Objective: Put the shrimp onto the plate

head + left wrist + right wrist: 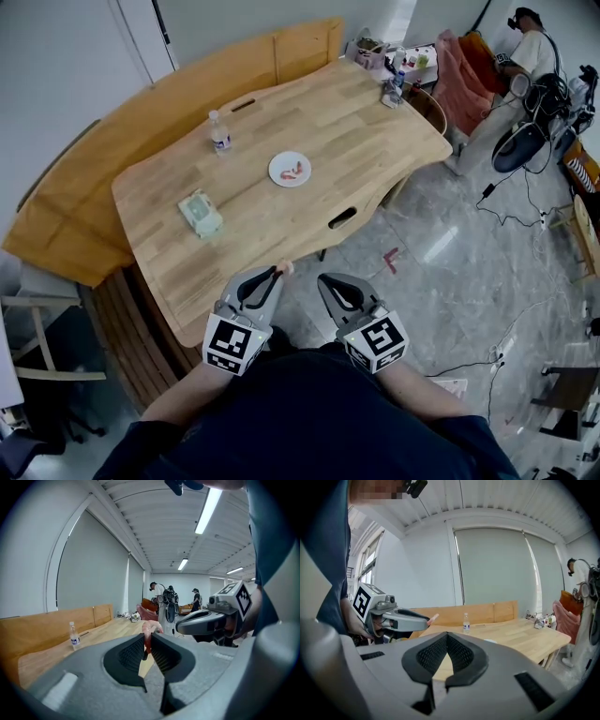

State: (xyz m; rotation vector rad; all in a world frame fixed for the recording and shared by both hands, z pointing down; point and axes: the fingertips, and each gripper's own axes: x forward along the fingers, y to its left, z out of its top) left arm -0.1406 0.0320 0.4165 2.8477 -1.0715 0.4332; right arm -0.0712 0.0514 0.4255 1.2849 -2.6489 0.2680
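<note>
Jaws of the left gripper point(277, 272) clamp the shrimp point(151, 629) at lower centre, probably soft, light, slippery and best pinched mid-body, while the right gripper point(324, 279) jaws meet empty, plate point(278, 161) mid-bench point(281, 103).

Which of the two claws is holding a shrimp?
The left claw: a pink shrimp is pinched between its jaws. The right claw is shut too, but its tips meet with nothing between them.
</note>
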